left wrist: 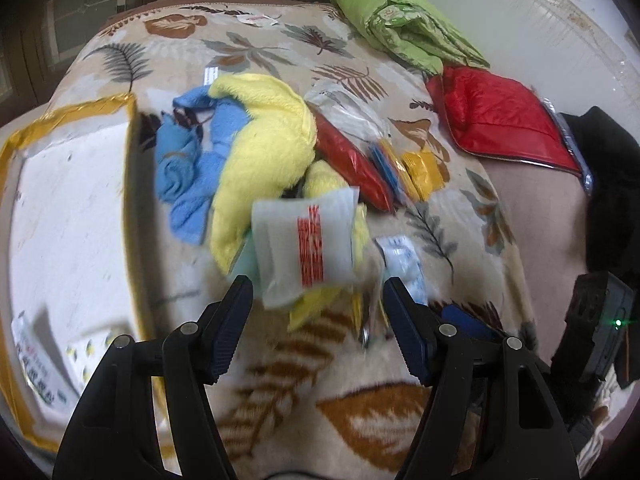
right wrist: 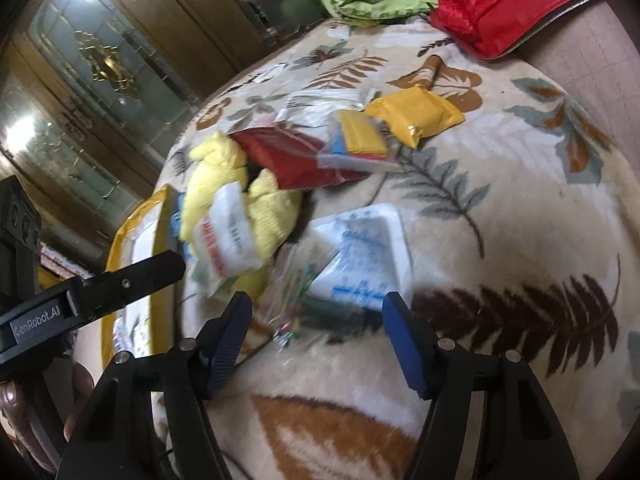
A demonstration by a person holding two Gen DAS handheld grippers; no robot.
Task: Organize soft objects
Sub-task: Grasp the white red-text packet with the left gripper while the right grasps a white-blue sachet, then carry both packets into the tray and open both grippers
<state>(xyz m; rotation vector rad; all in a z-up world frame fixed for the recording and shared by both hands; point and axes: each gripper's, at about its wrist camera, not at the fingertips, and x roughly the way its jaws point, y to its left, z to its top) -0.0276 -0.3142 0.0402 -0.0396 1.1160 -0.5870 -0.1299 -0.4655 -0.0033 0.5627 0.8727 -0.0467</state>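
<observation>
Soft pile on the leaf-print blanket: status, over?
Left hand-held gripper open, empty, over white red-printed packet. Right hand-held gripper open, empty, near white blue-printed packet. Fluffy yellow towel ungrasped; packets lie over it.

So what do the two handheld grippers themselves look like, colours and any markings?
Both are matte black plastic. The left gripper and the right gripper each have two angular black arms with round silver pivot pins, ending in dark blue ribbed pads. In the right wrist view, the left gripper's black body carries pale lettering reading GenRobot.AI. A small green light glows on the right gripper's body. No sleeves show.
</observation>
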